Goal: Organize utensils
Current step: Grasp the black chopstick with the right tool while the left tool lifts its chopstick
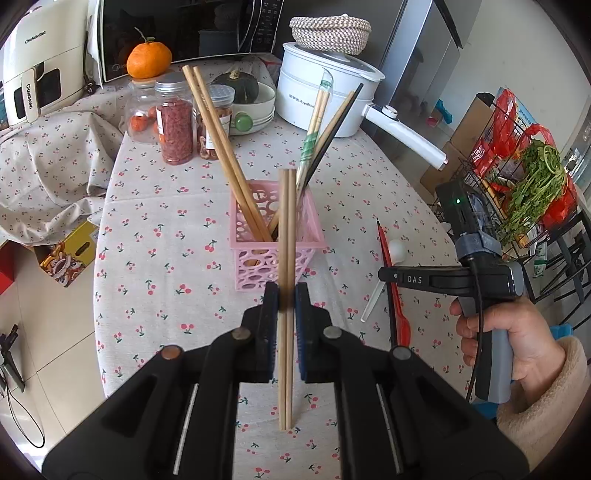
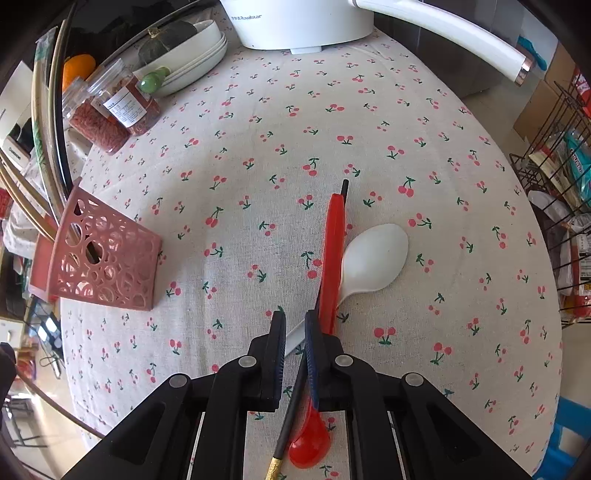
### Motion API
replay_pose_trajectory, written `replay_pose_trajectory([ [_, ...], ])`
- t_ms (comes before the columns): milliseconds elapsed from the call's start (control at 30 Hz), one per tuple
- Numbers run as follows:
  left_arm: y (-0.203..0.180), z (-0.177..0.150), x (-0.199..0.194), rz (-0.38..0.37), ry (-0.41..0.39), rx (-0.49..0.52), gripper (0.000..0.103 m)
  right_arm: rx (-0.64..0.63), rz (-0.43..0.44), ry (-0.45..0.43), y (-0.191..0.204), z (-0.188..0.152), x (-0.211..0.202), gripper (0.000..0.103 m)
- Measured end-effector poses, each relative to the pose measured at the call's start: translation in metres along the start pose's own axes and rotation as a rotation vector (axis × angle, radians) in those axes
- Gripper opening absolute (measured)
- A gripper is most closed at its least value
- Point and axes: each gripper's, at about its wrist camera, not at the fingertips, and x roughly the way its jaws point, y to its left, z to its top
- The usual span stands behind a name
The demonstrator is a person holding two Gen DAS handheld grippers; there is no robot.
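My left gripper [image 1: 286, 299] is shut on a pair of wooden chopsticks [image 1: 287, 229] and holds them upright in front of the pink perforated basket [image 1: 275, 236], which holds several more chopsticks. My right gripper [image 2: 294, 325] hovers over the table with a narrow gap between its jaws, holding nothing. Under it lie a red spoon [image 2: 332, 251], a white spoon [image 2: 373, 258] and a black chopstick [image 2: 291, 410], crossing one another. The pink basket also shows at the left of the right wrist view [image 2: 103, 258]. The right gripper [image 1: 406, 278] shows in the left wrist view too.
The table has a cherry-print cloth [image 2: 295, 147]. At its back stand a white electric pot [image 1: 325, 96], stacked bowls with a squash [image 1: 251, 103], several jars [image 1: 177, 118], an orange [image 1: 149, 59] and a microwave [image 1: 184, 33]. A wire rack with groceries [image 1: 524, 177] stands to the right.
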Motion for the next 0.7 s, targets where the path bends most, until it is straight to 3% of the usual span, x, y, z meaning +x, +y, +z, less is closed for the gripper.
replay_pose_trajectory([
  [267,0.001,0.0,0.003,0.005,0.007,-0.001,0.01,-0.023,-0.036,0.015,-0.001,-0.008,-0.002,0.011],
  [467,0.0,0.001,0.006,0.004,0.012,0.007,0.01,-0.029,0.075,0.023,0.007,-0.005,0.004,0.012],
  [700,0.001,-0.001,0.006,0.005,0.017,0.006,0.01,-0.058,0.066,-0.002,0.019,0.006,0.015,0.013],
])
